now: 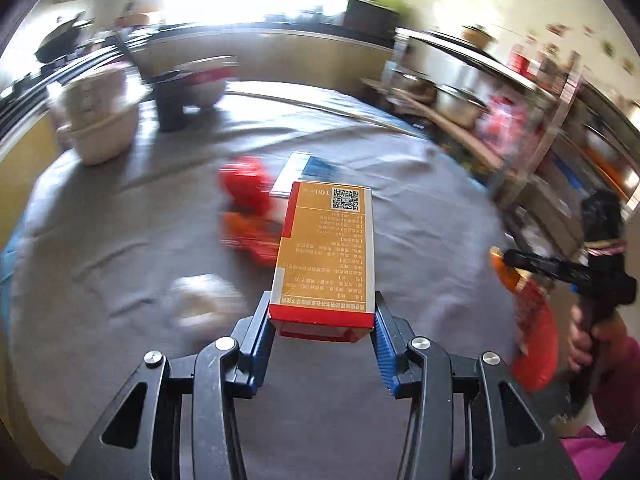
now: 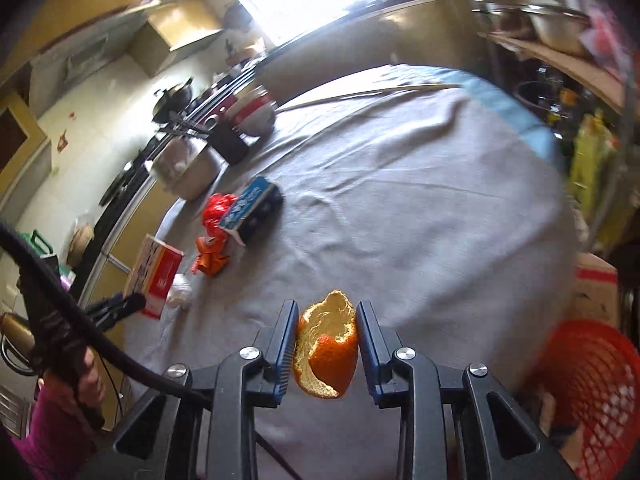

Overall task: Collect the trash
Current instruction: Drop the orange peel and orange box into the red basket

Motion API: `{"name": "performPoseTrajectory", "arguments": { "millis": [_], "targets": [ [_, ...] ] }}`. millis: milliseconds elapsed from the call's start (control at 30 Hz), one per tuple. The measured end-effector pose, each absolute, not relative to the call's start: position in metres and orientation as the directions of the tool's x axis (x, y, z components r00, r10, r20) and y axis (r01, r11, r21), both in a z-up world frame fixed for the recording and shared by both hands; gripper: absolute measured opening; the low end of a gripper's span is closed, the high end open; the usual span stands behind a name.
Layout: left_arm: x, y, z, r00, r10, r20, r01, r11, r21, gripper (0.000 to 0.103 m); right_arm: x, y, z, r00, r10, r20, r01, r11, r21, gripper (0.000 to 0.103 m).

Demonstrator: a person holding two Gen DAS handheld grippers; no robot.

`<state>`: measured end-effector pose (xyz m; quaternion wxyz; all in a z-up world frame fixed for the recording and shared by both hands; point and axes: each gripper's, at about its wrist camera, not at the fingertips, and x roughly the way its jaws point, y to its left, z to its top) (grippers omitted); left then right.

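My left gripper (image 1: pixel 322 312) is shut on an orange and red carton (image 1: pixel 326 256) and holds it above the grey cloth; the carton also shows in the right wrist view (image 2: pixel 158 276). My right gripper (image 2: pixel 327 334) is shut on a piece of orange peel (image 2: pixel 328 352), held above the table's near edge. On the cloth lie a red plastic bag (image 2: pixel 214 210), an orange wrapper (image 2: pixel 210 258), a blue box (image 2: pixel 252 210) and a white crumpled wad (image 2: pixel 180 290). A red mesh basket (image 2: pixel 592 384) stands beside the table at the lower right.
Bowls (image 1: pixel 100 120), a dark cup (image 1: pixel 172 104) and a red-rimmed bowl (image 1: pixel 208 80) stand at the table's far left. A long stick (image 2: pixel 368 94) lies along the far edge. A metal shelf with pots (image 1: pixel 500 112) stands to the right. A cardboard box (image 2: pixel 596 292) sits behind the basket.
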<state>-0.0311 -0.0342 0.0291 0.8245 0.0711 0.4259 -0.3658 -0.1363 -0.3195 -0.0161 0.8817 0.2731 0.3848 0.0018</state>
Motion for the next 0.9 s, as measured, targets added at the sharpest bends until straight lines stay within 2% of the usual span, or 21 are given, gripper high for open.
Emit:
{"name": "performPoseTrajectory", "arguments": {
  "millis": [267,467,533,567,600,633,700,900],
  "targets": [
    [-0.102,-0.138,0.019,0.151,-0.625,-0.766,0.825,0.506,-0.25,0.047,-0.235,-0.385,-0.021,0.719,0.103,-0.687,0.369,0.781,0.504,0.032],
    [-0.158,-0.208,0.008,0.009,-0.603,-0.798,0.913,0.331,-0.24,0.047,-0.291,-0.424,-0.043,0.7,0.084,-0.709,0.48,0.68,0.554,0.035],
    [-0.173,-0.227,0.003,-0.018,-0.582,-0.813,0.931,0.286,-0.226,0.048,-0.306,-0.435,-0.051,0.702,0.106,-0.704,0.502,0.627,0.595,0.039],
    [-0.18,-0.236,0.001,-0.023,-0.571,-0.82,0.938,0.272,-0.216,0.05,-0.312,-0.441,-0.056,0.698,0.115,-0.707,0.521,0.596,0.611,0.049],
    [-0.183,-0.242,-0.001,-0.026,-0.561,-0.828,0.941,0.265,-0.21,0.055,-0.316,-0.445,-0.059,0.696,0.117,-0.709,0.535,0.574,0.62,0.063],
    [-0.185,-0.248,-0.003,-0.034,-0.548,-0.836,0.943,0.26,-0.209,0.057,-0.32,-0.449,-0.06,0.701,0.118,-0.703,0.539,0.559,0.631,0.066],
    [-0.186,-0.251,-0.004,-0.031,-0.541,-0.84,0.939,0.273,-0.211,0.061,-0.329,-0.455,-0.057,0.732,0.1,-0.674,0.529,0.54,0.655,0.066],
    [-0.163,-0.221,0.001,0.034,-0.558,-0.829,0.909,0.361,-0.206,0.063,-0.326,-0.458,-0.046,0.75,0.058,-0.659,0.522,0.56,0.643,0.066]
  ]
}}
